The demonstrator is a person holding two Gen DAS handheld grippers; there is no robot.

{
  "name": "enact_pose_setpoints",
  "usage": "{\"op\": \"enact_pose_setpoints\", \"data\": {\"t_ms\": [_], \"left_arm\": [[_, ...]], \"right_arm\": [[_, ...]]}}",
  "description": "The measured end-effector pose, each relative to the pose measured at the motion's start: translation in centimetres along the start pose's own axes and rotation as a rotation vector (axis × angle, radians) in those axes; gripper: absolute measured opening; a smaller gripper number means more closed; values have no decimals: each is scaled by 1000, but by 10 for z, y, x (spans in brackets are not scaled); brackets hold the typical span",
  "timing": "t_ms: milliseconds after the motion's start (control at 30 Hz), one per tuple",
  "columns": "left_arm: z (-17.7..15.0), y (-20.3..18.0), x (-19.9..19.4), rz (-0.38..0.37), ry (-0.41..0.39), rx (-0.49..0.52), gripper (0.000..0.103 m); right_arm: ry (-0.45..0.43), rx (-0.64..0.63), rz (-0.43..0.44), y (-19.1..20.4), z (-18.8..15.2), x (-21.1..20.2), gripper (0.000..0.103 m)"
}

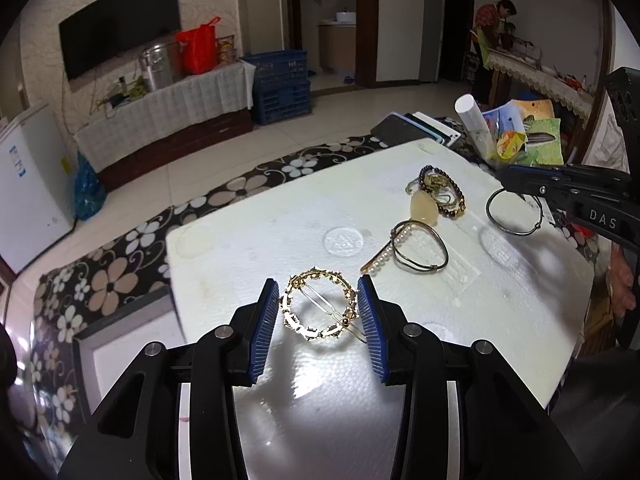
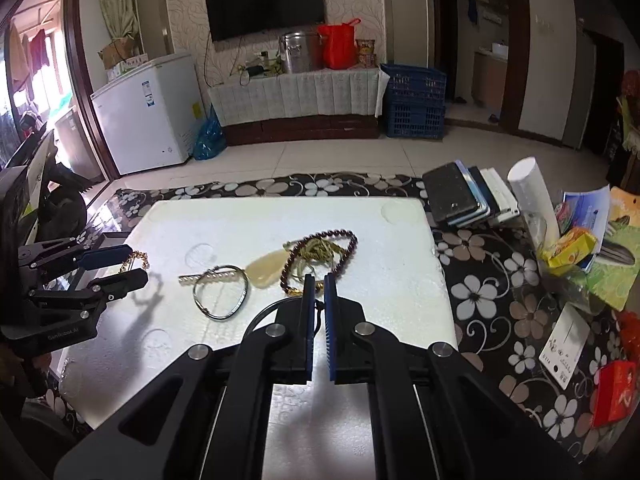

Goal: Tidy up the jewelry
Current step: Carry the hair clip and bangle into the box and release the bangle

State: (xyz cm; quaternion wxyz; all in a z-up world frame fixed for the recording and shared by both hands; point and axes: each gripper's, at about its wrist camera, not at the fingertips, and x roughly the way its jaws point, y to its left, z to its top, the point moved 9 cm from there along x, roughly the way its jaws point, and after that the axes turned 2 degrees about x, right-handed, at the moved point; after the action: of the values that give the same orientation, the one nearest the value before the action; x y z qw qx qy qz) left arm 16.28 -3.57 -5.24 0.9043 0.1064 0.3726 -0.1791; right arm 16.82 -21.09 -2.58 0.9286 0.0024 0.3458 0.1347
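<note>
Gold hair clip (image 1: 319,307) pinched in my left claw (image 1: 319,304); right claw (image 2: 319,280) clamped on thin dark bangle (image 1: 514,213) above bench (image 1: 248,240).

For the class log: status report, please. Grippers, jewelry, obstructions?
Left gripper shut on gold circular hair clip. Right gripper shut on dark bangle, lifted. Pearl clip, bracelet pile on foam board. Nothing blocking.

gold hair clip (image 1: 319,307), white foam board (image 1: 248,240), floral tablecloth (image 1: 100,280)
</note>
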Motion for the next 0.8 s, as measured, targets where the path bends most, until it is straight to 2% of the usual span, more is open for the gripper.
{"op": "enact_pose_setpoints", "data": {"t_ms": [367, 567, 800], "left_arm": [[-16, 43, -42, 46, -38, -77, 43], [-42, 73, -63, 92, -29, -117, 43], [-88, 111, -93, 142, -3, -180, 43]], "right_arm": [[-35, -83, 60, 53, 8, -13, 5], [-53, -162, 134, 109, 10, -20, 5], [-56, -257, 238, 185, 2, -27, 5]]}}
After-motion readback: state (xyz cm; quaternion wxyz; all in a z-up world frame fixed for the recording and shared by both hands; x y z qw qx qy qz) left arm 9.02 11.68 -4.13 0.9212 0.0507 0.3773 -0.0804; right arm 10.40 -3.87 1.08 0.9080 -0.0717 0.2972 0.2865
